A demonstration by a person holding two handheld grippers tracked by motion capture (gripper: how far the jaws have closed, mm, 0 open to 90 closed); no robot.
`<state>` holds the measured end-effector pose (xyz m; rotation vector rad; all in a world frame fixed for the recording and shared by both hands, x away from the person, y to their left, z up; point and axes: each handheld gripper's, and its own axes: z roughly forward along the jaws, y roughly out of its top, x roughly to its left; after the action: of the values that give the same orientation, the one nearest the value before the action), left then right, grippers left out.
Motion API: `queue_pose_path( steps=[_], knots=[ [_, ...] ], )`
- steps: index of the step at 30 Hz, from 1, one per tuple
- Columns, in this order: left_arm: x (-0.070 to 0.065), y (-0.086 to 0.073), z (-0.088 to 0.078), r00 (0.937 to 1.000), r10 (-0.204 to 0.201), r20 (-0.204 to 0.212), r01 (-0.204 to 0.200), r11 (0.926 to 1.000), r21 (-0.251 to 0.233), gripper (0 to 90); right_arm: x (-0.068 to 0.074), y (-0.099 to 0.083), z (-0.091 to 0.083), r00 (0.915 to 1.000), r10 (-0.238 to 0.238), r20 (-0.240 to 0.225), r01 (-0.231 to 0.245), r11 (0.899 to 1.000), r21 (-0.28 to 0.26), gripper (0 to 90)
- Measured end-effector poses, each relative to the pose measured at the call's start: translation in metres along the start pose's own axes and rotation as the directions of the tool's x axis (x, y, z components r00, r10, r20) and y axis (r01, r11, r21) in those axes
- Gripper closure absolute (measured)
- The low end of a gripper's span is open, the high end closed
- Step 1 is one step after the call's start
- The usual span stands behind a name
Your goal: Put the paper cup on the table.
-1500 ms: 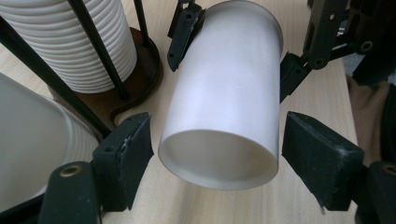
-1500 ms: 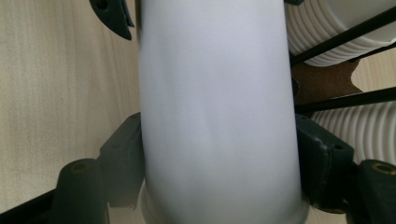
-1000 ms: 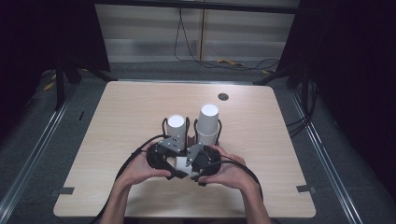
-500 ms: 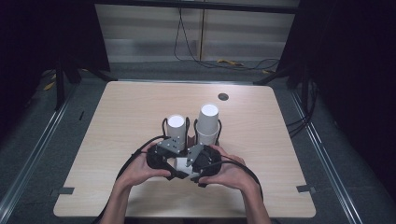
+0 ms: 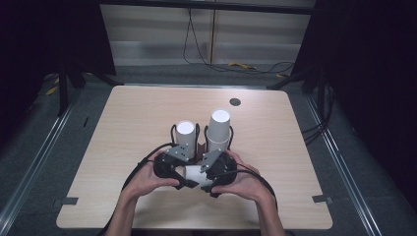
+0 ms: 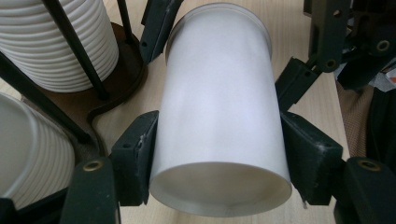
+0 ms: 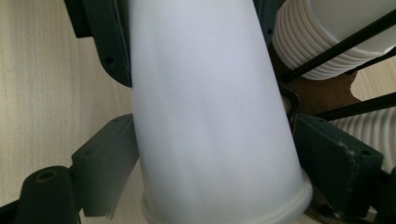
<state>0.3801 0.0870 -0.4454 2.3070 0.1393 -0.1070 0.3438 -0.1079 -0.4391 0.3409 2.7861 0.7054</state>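
Your left tongs (image 6: 219, 154) are clamped on a white cup (image 6: 219, 112): both pads press its sides near the open end, which faces the camera that rides on them. They have just been closing, and the cup sits tight between them. Your right tongs (image 7: 219, 168) stand around the same cup (image 7: 210, 107) from the other side. Their jaws have just been opening; the left pad (image 7: 109, 168) seems just off the wall, and you cannot tell whether the right one (image 7: 334, 161) still touches it. So the grip there is loose, wide about the cup's rimmed end.

From above, the cup (image 5: 193, 173) lies on its side, level, between the left tongs (image 5: 172, 160) and the right tongs (image 5: 216, 167), near the middle of the desk (image 5: 123, 128) and toward its near edge. Your hands hold the tongs close together, the left hand (image 5: 147, 179) and the right hand (image 5: 246, 182) coming in from the near side, cables trailing back past your wrists.

Just beyond the tongs stands a dark wire rack (image 5: 200, 147) with two stacks of white cups, upside down: the left stack (image 5: 185, 135) is lower, the right stack (image 5: 218, 127) taller. In the left gripper view the ribbed rims of a stack (image 6: 60, 42) show at the top left, on the rack's brown base (image 6: 119, 88).

Farther off, toward the desk's far right, lies a small dark disc (image 5: 235, 102).
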Motion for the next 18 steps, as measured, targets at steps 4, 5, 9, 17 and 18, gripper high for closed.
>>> queue_pose_path(
  steps=[4,5,9,17,18],
  knots=[
    [0.000,-0.001,-0.002,1.0000,-0.005,-0.002,0.005,1.0000,-0.005,33.9,-0.001,-0.003,-0.001,1.0000,0.008,-0.003,-0.008,1.000,-0.009,15.4],
    [0.000,-0.002,-0.002,1.0000,-0.006,-0.006,0.006,1.0000,-0.005,33.9,-0.001,-0.004,-0.002,1.0000,0.010,0.000,-0.010,1.000,-0.016,15.2],
    [0.000,-0.004,-0.003,0.9999,-0.012,-0.010,0.012,0.9999,-0.005,33.9,-0.001,-0.009,-0.004,0.9997,0.023,0.008,-0.022,1.000,-0.015,15.3],
    [-0.002,-0.007,-0.007,0.9997,-0.015,-0.021,0.015,0.9997,-0.022,34.0,-0.003,-0.020,-0.006,0.9975,0.070,-0.002,-0.070,0.997,-0.042,14.3],
    [-0.002,-0.007,-0.007,0.9997,-0.017,-0.020,0.016,0.9996,-0.025,34.0,-0.003,-0.022,-0.006,0.9978,0.065,0.005,-0.065,0.997,-0.045,14.2]
  ],
)
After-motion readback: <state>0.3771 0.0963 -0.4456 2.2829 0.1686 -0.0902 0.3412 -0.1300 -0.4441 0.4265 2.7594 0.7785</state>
